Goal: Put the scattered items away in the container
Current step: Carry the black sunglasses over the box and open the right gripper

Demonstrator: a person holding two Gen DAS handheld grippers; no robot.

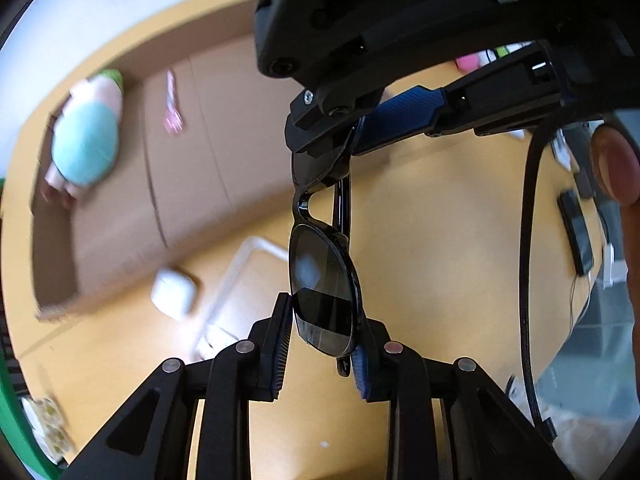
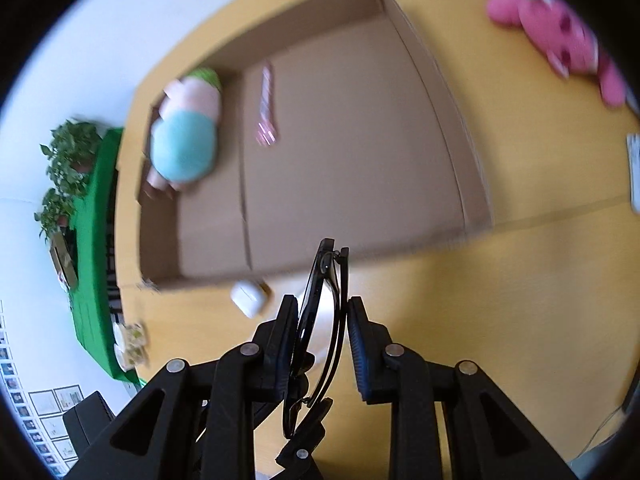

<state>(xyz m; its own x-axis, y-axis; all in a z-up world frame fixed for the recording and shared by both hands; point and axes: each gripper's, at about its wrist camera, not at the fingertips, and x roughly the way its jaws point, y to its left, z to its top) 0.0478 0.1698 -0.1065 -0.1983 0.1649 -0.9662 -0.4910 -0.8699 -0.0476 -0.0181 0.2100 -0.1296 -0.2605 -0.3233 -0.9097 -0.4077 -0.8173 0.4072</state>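
Above the yellow bench (image 1: 440, 240), both claws hold one pair of black sunglasses (image 1: 324, 280) up in the air. The left claw (image 1: 320, 344) is narrow and pinches one dark lens between its pads. The right claw (image 2: 320, 336) is narrow too and grips the other end of the sunglasses, with the folded arms between its fingers. In the left view, the right claw reaches in from the top and bites the upper lens. Down below sits a big brown cardboard box (image 2: 360, 152), open at the top. Inside it, at the far left end, lies a soft doll (image 2: 186, 136) with a teal body and a green hat. A pink striped thing (image 2: 266, 108) lies in the box just beside the doll. A small white case (image 2: 250, 296) rests on the bench, right by the near wall of the box. A pink plush toy (image 2: 560, 36) lies on the bench past the right end of the box. A fingertip (image 1: 616, 168) shows at the right edge of the left view.
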